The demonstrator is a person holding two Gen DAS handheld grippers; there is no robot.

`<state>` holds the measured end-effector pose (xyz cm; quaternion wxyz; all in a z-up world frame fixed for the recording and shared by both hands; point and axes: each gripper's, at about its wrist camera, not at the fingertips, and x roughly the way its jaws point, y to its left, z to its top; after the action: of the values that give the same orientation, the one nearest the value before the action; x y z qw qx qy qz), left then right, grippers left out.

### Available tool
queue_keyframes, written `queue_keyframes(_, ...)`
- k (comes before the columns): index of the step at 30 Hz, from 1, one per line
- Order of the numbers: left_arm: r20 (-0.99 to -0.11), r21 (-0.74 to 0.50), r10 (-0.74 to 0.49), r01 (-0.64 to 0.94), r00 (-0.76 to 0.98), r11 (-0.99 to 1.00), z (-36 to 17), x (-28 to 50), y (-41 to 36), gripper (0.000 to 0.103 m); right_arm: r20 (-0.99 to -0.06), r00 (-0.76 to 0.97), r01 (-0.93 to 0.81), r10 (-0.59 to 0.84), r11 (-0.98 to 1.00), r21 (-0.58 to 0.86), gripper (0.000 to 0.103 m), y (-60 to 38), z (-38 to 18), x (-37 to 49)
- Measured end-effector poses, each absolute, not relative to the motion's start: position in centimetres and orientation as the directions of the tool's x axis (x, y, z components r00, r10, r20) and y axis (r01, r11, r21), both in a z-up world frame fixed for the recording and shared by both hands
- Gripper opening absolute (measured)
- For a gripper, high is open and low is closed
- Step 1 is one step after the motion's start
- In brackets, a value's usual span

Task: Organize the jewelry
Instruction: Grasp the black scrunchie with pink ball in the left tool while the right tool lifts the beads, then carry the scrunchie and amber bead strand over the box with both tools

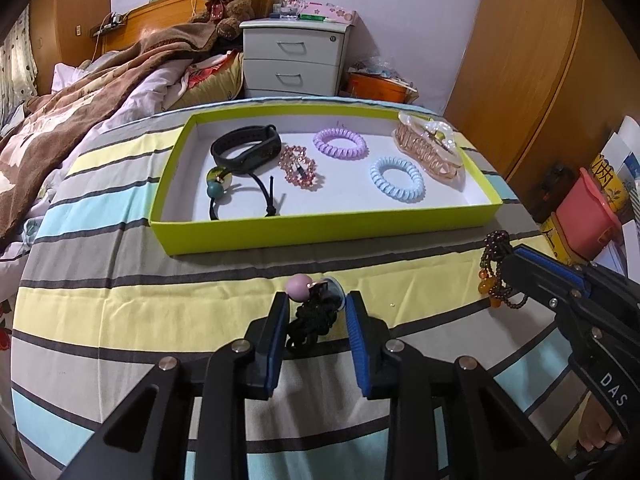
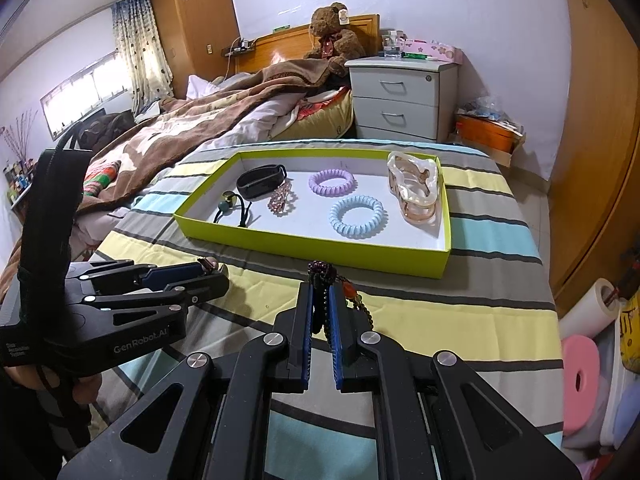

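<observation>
My left gripper (image 1: 318, 302) is shut on a black cord hair tie (image 1: 314, 320) with a pink bead (image 1: 299, 282), low over the striped bedspread (image 1: 160, 304). To its right, my right gripper (image 1: 506, 254) is shut on a dark beaded bracelet (image 1: 494, 280) with orange beads, which dangles from the pads. In the right wrist view that bracelet (image 2: 320, 269) sticks out past the right gripper (image 2: 320, 286), and the left gripper (image 2: 212, 270) sits at the left. Beyond both stands a lime-green tray (image 1: 320, 234) holding a black band (image 1: 244, 150), a pink crystal bracelet (image 1: 300, 168), purple (image 1: 340, 142) and blue (image 1: 396, 178) coil ties and a hair claw (image 1: 428, 148).
A second bead hair tie (image 1: 224, 192) lies in the tray's left end. A brown blanket (image 1: 80, 108) is heaped on the bed to the left. A white nightstand (image 1: 294, 60) stands behind, wooden wardrobes (image 1: 532, 80) to the right, and a pink tub (image 1: 586, 216) beside the bed edge.
</observation>
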<state>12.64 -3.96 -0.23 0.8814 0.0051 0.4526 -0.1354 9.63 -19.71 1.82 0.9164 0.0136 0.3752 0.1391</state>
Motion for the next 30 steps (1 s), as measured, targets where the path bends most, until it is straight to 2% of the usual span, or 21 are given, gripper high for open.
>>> queue_keyframes(19,-0.751,-0.111,-0.240,0.241,0.615,0.964,3.8,12.5,-3.3,0.030,-0.631,0.730,-0.241,0.261,0.963,0.119,0.008,-19.8,5.3,9.3)
queue_keyframes(30,-0.716,-0.115,-0.266,0.267,0.645,0.957,6.6,15.3,-4.0,0.030,-0.599,0.760,-0.227,0.253,0.966,0.120,0.008,-20.8,7.4,11.2)
